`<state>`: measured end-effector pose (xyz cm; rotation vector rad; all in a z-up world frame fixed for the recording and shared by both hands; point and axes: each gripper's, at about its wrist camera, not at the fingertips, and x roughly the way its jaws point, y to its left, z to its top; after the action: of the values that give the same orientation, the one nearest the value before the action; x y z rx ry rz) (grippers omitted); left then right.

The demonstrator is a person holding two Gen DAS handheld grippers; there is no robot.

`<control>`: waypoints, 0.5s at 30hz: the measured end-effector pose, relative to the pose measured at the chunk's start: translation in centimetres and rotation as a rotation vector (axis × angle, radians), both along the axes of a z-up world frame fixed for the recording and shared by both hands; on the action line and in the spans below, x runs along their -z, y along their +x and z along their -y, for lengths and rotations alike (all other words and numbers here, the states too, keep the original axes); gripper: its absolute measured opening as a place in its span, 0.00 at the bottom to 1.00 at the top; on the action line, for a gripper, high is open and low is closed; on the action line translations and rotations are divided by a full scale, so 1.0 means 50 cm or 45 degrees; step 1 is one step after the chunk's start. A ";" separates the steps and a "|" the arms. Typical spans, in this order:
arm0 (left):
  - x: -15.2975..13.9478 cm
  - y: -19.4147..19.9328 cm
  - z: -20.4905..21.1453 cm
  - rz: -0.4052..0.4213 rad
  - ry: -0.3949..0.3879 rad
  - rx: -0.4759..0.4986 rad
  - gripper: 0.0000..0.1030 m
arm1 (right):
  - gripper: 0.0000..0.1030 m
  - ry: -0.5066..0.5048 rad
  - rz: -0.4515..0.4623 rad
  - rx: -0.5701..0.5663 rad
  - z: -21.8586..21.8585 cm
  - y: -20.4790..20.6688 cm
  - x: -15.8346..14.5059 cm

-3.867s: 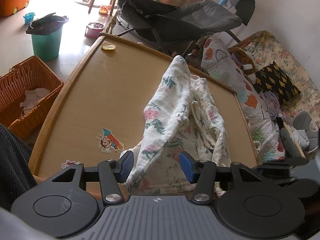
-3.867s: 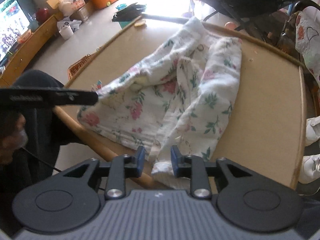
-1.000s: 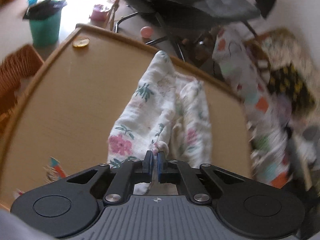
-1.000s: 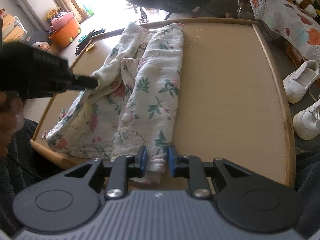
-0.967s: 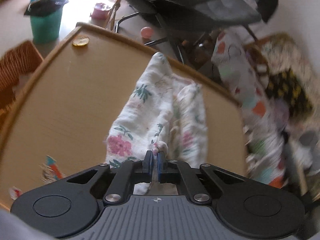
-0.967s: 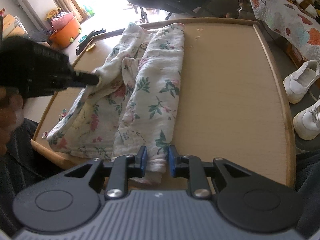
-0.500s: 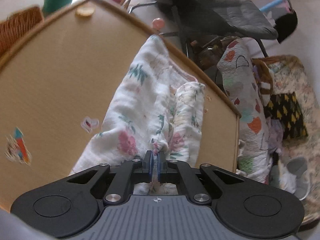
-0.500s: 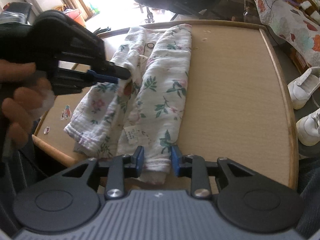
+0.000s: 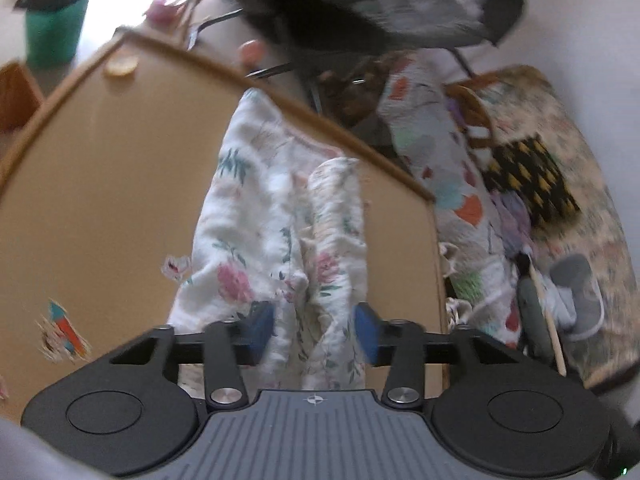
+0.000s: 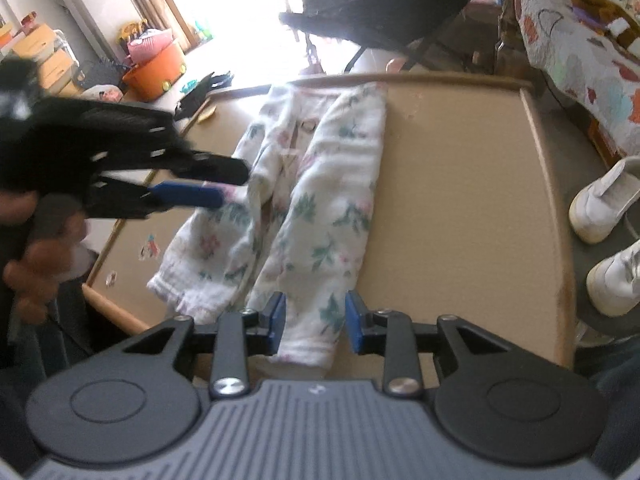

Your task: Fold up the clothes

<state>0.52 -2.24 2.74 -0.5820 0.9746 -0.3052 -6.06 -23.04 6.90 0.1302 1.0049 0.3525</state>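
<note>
A white floral garment [image 10: 316, 200] lies lengthwise on the wooden table [image 10: 460, 184], folded into a long narrow strip; it also shows in the left wrist view [image 9: 280, 216]. My left gripper [image 9: 315, 330] is open just above the garment's near part, holding nothing; it also shows from the side in the right wrist view [image 10: 224, 184]. My right gripper [image 10: 315, 322] is open, its fingers either side of the garment's near hem at the table's front edge.
Stickers [image 9: 64, 332] mark the table's left side. A small round object [image 9: 120, 65] lies at the far left corner. A dark reclining chair [image 9: 360, 12] and a quilt-covered sofa [image 9: 460, 184] stand beyond the table. White shoes [image 10: 604, 200] are on the floor to the right.
Both grippers have opened and let go of the garment. The left one carried its fold over to the right before releasing; the garment now lies narrower.
</note>
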 end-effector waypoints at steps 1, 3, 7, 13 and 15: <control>-0.008 -0.001 -0.006 0.021 0.004 0.018 0.49 | 0.31 0.001 0.011 0.000 0.004 0.005 -0.003; -0.016 -0.003 -0.023 0.058 0.024 0.032 0.49 | 0.31 0.002 0.032 0.000 0.013 0.016 -0.010; -0.003 0.018 -0.039 0.039 0.112 0.013 0.49 | 0.28 -0.011 0.074 -0.030 0.014 0.048 -0.018; 0.029 0.046 -0.015 0.016 0.303 0.103 0.48 | 0.26 -0.137 0.116 -0.152 -0.054 0.110 0.002; 0.039 0.050 -0.012 0.008 0.344 0.123 0.45 | 0.25 -0.169 0.091 -0.186 -0.073 0.126 0.016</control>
<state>3.03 -1.63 0.78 -0.2884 1.0201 -0.2559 0.25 -19.39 6.12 -0.0762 0.9662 0.4197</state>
